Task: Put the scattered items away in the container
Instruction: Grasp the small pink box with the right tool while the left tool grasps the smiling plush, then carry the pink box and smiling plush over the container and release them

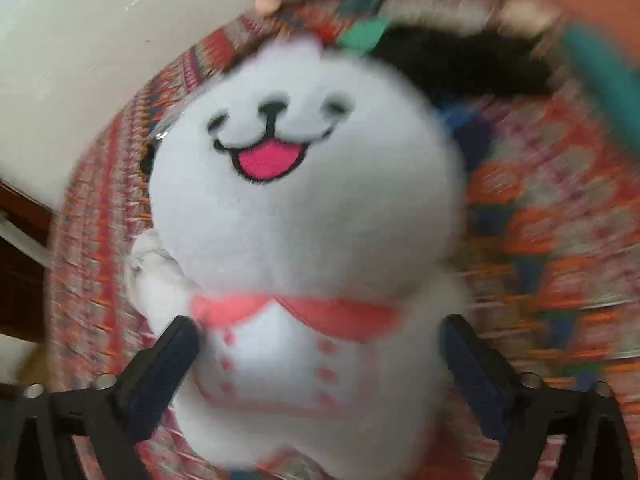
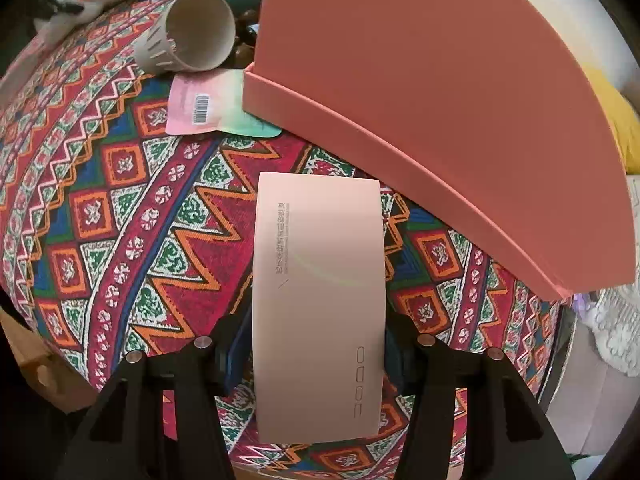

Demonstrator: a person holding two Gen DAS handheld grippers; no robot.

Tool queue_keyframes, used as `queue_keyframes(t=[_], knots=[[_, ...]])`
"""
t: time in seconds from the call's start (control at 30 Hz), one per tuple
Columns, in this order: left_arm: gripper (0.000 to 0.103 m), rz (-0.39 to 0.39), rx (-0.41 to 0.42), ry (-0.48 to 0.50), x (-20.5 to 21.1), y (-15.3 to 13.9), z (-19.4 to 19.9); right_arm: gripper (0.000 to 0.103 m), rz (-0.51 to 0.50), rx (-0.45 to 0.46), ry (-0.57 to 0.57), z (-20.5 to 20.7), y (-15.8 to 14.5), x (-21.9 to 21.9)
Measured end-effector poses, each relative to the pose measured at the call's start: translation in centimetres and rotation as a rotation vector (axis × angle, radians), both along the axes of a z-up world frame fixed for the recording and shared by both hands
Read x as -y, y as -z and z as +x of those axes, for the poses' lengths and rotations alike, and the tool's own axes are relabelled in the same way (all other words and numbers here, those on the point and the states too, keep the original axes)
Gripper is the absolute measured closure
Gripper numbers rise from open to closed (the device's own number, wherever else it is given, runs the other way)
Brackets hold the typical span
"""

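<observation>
The left gripper [image 1: 316, 356] clasped a white plush toy [image 1: 296, 208] between its fingers. The right gripper [image 2: 316, 356] pinched a pale pink box [image 2: 320, 300] above the patterned tablecloth [image 2: 120, 208], near the coral container [image 2: 420, 120].

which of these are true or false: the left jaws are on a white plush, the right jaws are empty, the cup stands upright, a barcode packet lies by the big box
1. The left gripper is on a white plush. True.
2. The right gripper is empty. False: it is shut on a pink box.
3. The cup stands upright. False: it lies on its side.
4. A barcode packet lies by the big box. True.
</observation>
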State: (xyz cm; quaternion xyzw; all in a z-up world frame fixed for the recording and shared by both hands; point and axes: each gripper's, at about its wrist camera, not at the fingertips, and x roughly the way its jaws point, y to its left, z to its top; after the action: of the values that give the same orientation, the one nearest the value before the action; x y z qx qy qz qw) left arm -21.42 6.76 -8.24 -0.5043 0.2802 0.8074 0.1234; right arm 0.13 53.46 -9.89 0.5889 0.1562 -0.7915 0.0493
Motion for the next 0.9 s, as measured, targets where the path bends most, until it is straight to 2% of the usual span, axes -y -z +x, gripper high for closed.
queue_keyframes(t=[0.13,0.17,0.23,0.27,0.4,0.47,0.6,0.7,0.83,0.9], knots=[[0.002,0.069,-0.005,-0.043,-0.1,1.1,-2.3,0.049,-0.107,-0.016,0.067,0.5,0.0,-2.3],[0.004,0.073,-0.016,-0.073,-0.1,1.4,-2.5,0.049,-0.140,-0.028,0.092,0.9,-0.1,-3.1],[0.017,0.066,-0.071,-0.108,-0.5,1.1,-1.7,0.050,-0.178,-0.046,0.125,1.5,-0.4,-3.9],[0.019,0.063,-0.102,-0.115,-0.6,0.8,-1.0,0.050,-0.210,-0.050,0.133,2.1,-0.8,-4.1],[0.022,0.173,-0.152,-0.137,0.7,-2.1,3.5,0.050,-0.277,-0.105,0.115,4.9,-3.0,-3.2],[0.022,0.206,-0.184,-0.146,1.5,-3.3,6.0,0.050,-0.305,-0.146,0.100,7.0,-5.0,-1.0],[0.022,0.340,-0.230,-0.156,2.1,-7.2,12.6,0.050,-0.352,-0.197,0.082,9.6,-9.1,3.5],[0.022,0.417,-0.270,-0.102,0.8,-10.4,18.1,0.050,-0.390,-0.233,0.053,11.7,-11.5,6.9],[0.021,0.501,-0.292,-0.009,-1.9,-13.9,23.8,0.050,-0.438,-0.312,0.015,12.0,-13.2,13.2],[0.021,0.548,-0.316,0.061,-4.4,-16.4,25.6,0.050,-0.449,-0.377,0.012,13.1,-15.9,13.5]])
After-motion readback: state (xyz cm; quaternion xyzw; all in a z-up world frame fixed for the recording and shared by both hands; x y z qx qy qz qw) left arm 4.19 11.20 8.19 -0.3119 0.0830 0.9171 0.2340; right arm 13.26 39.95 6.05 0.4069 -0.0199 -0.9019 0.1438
